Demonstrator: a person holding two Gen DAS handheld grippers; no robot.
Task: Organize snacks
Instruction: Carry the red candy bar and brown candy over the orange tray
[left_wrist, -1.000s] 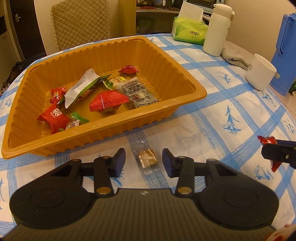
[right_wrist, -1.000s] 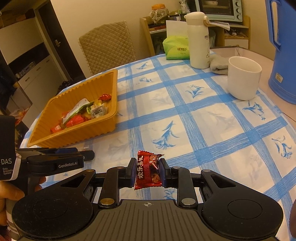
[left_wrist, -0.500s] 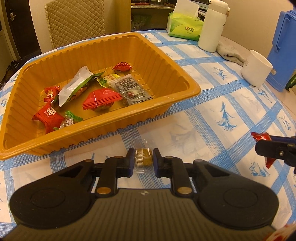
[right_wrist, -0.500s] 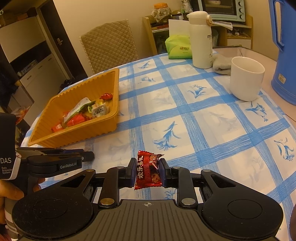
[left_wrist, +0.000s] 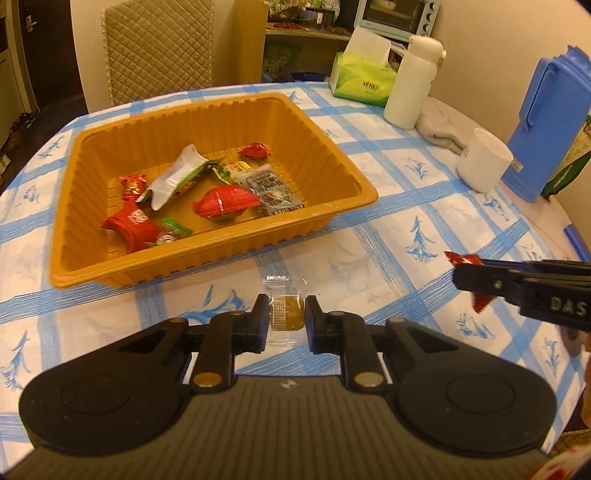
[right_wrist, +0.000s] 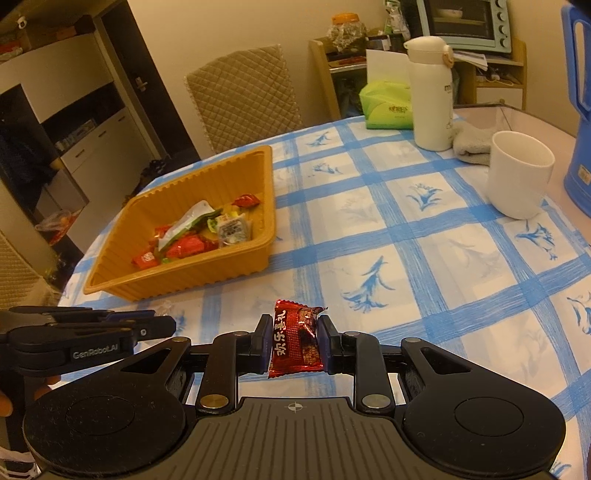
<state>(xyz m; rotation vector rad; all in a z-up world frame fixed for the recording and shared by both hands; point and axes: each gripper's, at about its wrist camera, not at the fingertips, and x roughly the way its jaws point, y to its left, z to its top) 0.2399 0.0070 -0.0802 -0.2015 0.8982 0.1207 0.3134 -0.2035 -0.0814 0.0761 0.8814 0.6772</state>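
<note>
An orange plastic tray holds several wrapped snacks, among them a red packet and a white and green packet. My left gripper is shut on a small gold candy in a clear wrapper, held above the tablecloth in front of the tray. My right gripper is shut on a dark red candy packet, held above the table to the right of the tray. It shows at the right edge of the left wrist view.
On the blue-checked tablecloth stand a white cup, a white flask, a green tissue box, a grey cloth and a blue jug. A quilted chair stands behind the table.
My left gripper closed on the gold candy and lifted it off the table. The right gripper kept hold of the red packet and barely moved.
</note>
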